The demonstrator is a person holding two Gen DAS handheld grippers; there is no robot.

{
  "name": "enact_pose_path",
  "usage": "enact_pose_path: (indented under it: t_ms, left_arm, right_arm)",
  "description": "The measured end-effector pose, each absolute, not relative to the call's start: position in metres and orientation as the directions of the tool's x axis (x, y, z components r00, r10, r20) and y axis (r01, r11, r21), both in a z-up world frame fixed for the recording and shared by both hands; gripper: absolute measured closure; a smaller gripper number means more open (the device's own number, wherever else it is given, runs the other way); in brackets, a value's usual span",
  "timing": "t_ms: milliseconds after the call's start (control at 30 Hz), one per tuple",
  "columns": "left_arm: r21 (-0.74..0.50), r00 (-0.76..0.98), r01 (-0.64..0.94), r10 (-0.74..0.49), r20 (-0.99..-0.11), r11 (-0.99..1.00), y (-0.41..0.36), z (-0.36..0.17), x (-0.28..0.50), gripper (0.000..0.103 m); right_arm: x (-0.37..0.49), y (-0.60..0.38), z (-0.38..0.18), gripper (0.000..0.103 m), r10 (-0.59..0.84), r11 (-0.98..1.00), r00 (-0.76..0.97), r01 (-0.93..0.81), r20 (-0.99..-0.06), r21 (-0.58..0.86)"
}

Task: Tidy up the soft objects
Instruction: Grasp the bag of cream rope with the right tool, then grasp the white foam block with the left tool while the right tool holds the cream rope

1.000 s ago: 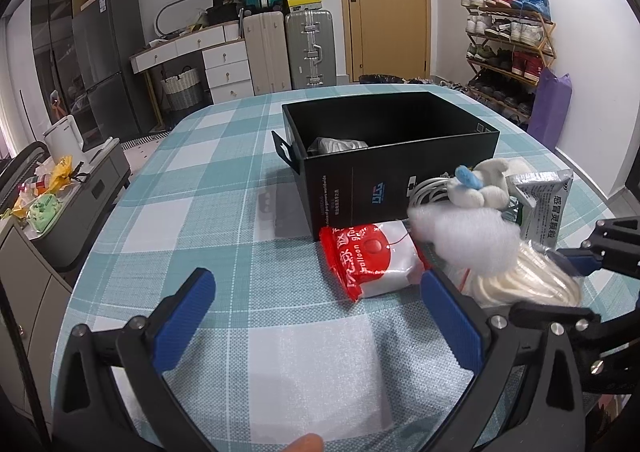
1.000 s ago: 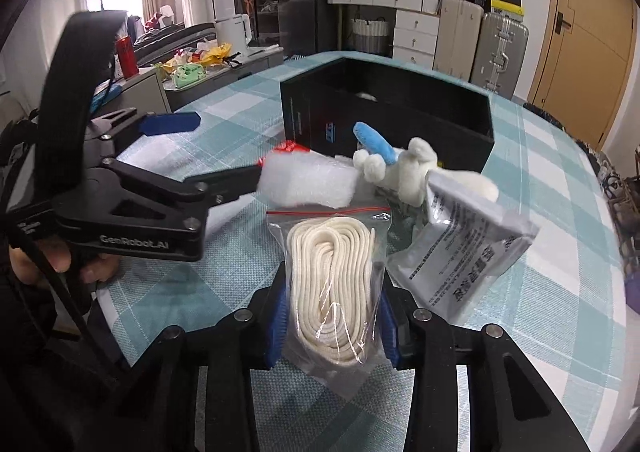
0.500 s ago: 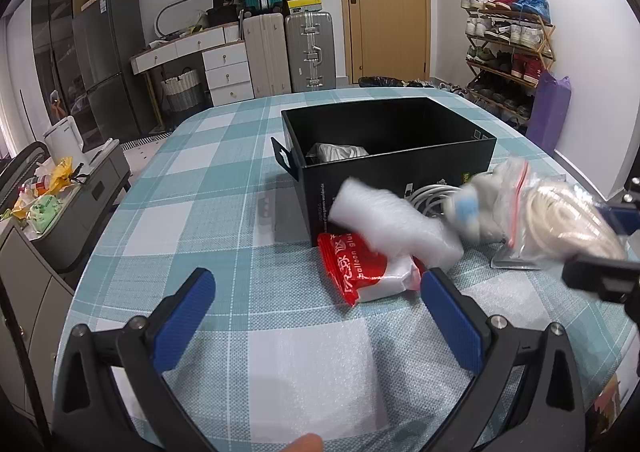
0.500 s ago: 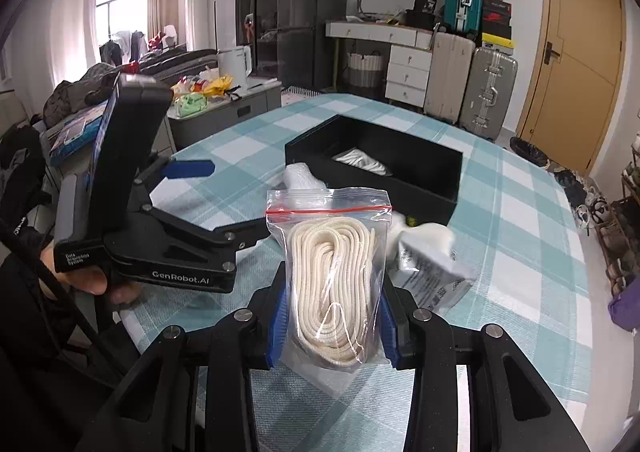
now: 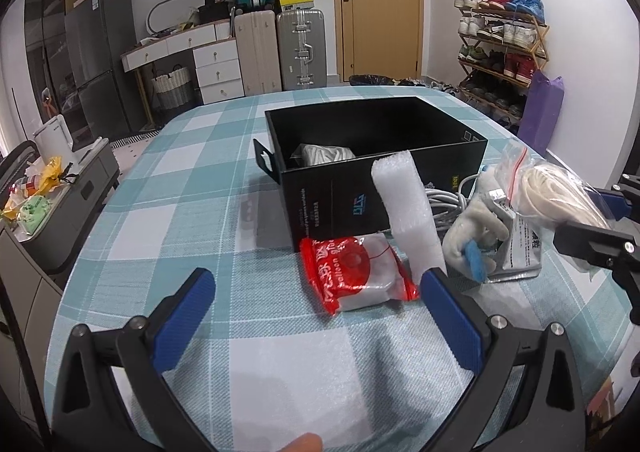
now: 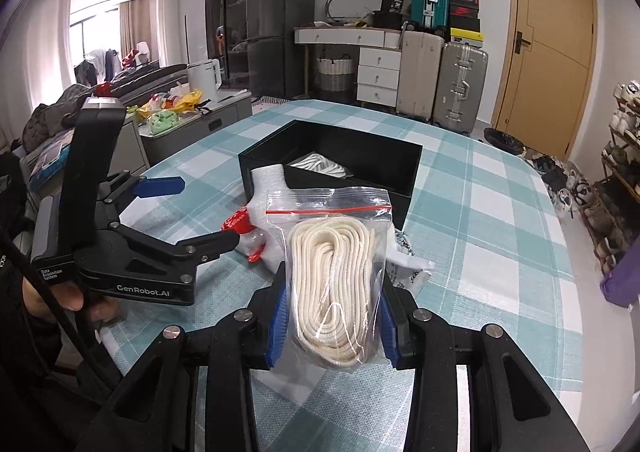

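My right gripper (image 6: 330, 326) is shut on a clear zip bag of cream rope (image 6: 334, 276) and holds it up above the table; the bag also shows in the left wrist view (image 5: 556, 192). My left gripper (image 5: 316, 324) is open and empty, low over the checked table. Just ahead of it lie a red-and-white packet (image 5: 356, 276), a white foam roll (image 5: 408, 212) leaning on the black box (image 5: 376, 156), a white plush toy (image 5: 476, 224) and a silver pouch (image 5: 520, 248). The box holds a grey-white bundle (image 5: 324, 152).
White cable (image 5: 444, 200) lies beside the box. The table's right edge is near the pouch. Suitcases (image 5: 280, 48), drawers and a shoe rack (image 5: 500, 52) stand beyond the table. A side cabinet (image 5: 44, 204) with clutter stands at the left.
My right gripper has lifted the rope bag off the table and drawn back. The foam roll tumbled and now leans upright against the box. The left gripper stayed open and still.
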State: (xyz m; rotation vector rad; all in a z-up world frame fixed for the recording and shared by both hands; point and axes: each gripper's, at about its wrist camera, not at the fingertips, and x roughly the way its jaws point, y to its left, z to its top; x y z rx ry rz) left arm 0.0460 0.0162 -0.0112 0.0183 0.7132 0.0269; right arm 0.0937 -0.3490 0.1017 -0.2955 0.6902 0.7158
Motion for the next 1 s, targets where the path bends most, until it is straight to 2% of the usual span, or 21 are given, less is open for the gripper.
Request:
enact_pose_path:
  t_ms: [233,567,667,733,867,933,1000]
  left_arm:
    - [0.055,0.723,-0.013,0.047,-0.689,0.998,0.006,-0.017,0.063,0.000]
    - [-0.032,0.753,0.053,-0.061,-0.655,0.998,-0.003,0.000,0.068,0.003]
    - [-0.040,0.750,0.084,-0.090,-0.656,0.996,-0.009,0.002,0.073,0.016]
    - [-0.050,0.746,0.106,-0.113,-0.656,0.993,-0.013,0.002,0.075,0.034]
    - [-0.070,0.740,0.148,-0.157,-0.653,0.987,-0.019,0.004,0.074,0.052]
    - [-0.083,0.740,0.165,-0.179,-0.648,0.983,-0.019,0.006,0.072,0.074]
    - [-0.101,0.734,0.181,-0.203,-0.648,0.978,-0.019,0.006,0.072,0.080]
  right_arm:
    - [0.097,-0.351,0.099,0.065,0.502,0.732,0.547,-0.681,-0.670,-0.008]
    - [0.102,-0.353,0.097,0.065,0.499,0.738,0.545,-0.675,-0.673,0.001]
    - [0.103,-0.354,0.096,0.065,0.498,0.740,0.544,-0.673,-0.675,0.004]
    - [0.104,-0.354,0.095,0.065,0.498,0.740,0.543,-0.672,-0.676,0.006]
    - [0.104,-0.355,0.095,0.065,0.498,0.740,0.543,-0.672,-0.676,0.005]
    - [0.105,-0.355,0.094,0.065,0.500,0.741,0.543,-0.672,-0.675,0.008]
    - [0.105,-0.355,0.094,0.065,0.498,0.742,0.542,-0.671,-0.677,0.009]
